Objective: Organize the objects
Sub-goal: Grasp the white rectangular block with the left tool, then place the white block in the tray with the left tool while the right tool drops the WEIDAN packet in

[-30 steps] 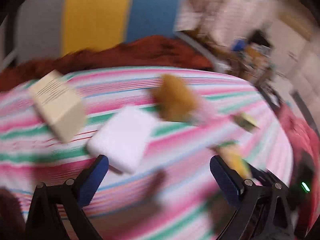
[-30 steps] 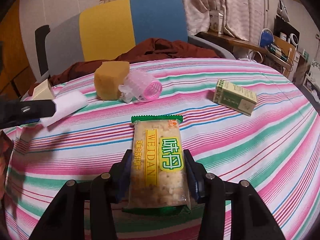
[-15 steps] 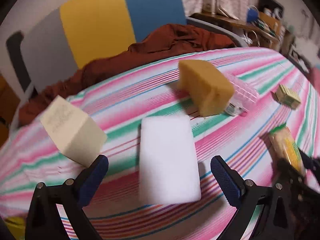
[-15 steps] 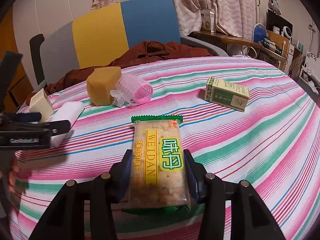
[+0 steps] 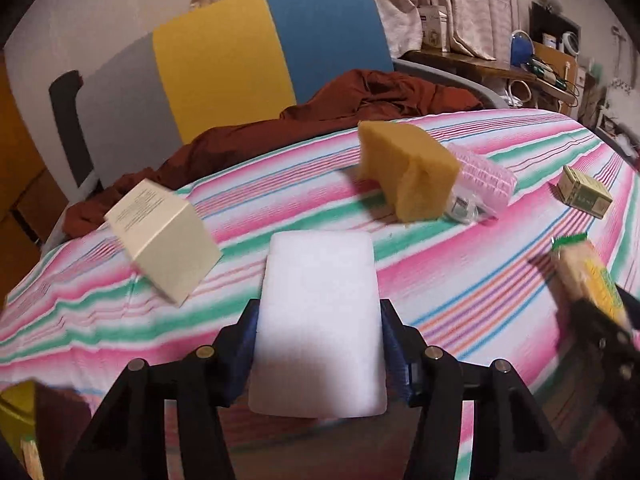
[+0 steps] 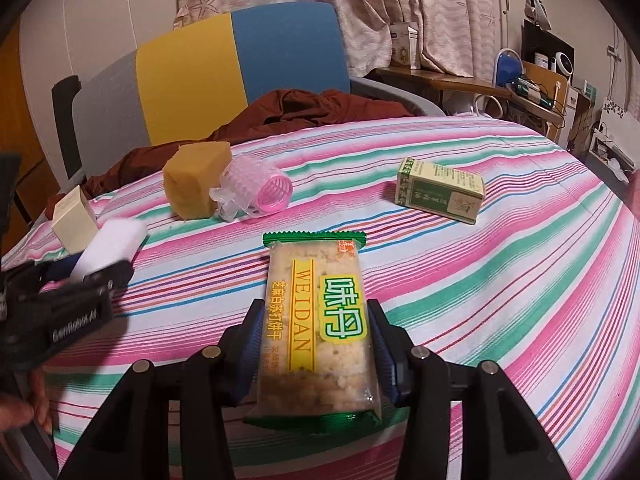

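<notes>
**Left tool has just closed on the white block**

The white foam block (image 5: 320, 312) now sits between your left tool's (image 5: 318, 354) blue pads, which press on both of its long sides. Half a second ago those jaws stood wide apart with the block lying loose between them; they have just been closing, and the block is what they closed on. That reads as a completed grasp, so the lift looks like the next step. The block's far end still reaches out over the striped tabletop (image 5: 460, 280).

Your right tool (image 6: 316, 354) is clamped on the cracker packet (image 6: 318, 320), the packet running lengthwise out from between the pads, just as it was a second ago. Both tools are loaded, then.

Around the white block: the cream carton (image 5: 164, 240) lies tilted just beside it to the left, the yellow sponge (image 5: 404, 172) further back, touching the pink hair roller (image 5: 484, 180), and the green box (image 5: 584, 192) well apart on the right. Mind the cream carton as you raise the block; it is close enough to be nudged.
</notes>
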A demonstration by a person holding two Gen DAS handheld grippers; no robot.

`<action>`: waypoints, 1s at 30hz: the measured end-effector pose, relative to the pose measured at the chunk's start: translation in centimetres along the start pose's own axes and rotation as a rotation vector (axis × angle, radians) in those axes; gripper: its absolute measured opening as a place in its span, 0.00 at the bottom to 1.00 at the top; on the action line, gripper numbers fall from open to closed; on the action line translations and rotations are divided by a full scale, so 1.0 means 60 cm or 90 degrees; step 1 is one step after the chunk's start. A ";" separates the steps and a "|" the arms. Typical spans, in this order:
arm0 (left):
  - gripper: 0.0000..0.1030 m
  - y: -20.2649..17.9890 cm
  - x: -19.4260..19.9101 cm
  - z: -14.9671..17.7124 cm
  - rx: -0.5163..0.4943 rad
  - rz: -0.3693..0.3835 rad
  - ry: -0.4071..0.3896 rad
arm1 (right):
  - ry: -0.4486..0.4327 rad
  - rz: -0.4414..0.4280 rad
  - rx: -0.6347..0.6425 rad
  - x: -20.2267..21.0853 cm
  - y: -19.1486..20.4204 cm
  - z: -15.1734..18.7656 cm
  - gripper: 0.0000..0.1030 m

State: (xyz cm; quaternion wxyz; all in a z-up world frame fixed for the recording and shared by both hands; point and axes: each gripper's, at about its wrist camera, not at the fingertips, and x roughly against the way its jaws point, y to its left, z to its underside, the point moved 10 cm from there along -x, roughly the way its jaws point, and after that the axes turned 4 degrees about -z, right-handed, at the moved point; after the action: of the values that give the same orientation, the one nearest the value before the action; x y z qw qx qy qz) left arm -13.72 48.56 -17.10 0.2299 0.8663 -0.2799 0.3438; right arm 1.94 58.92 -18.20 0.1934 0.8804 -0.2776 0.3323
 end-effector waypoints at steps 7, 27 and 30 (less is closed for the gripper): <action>0.55 0.029 0.061 0.061 0.050 -0.024 -0.015 | -0.034 0.008 0.037 0.018 0.020 -0.009 0.48; 0.55 0.087 0.253 0.172 0.110 0.005 -0.136 | -0.077 -0.075 0.126 0.089 0.162 0.035 0.48; 0.55 0.113 0.288 0.178 0.134 0.017 -0.145 | -0.077 -0.075 0.145 0.092 0.174 0.042 0.48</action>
State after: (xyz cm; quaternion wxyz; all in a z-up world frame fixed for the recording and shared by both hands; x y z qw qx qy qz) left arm -2.61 31.63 -10.20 0.1001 0.9152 -0.2786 0.2736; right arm 0.13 47.57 -14.51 0.0943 0.9300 -0.1967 0.2959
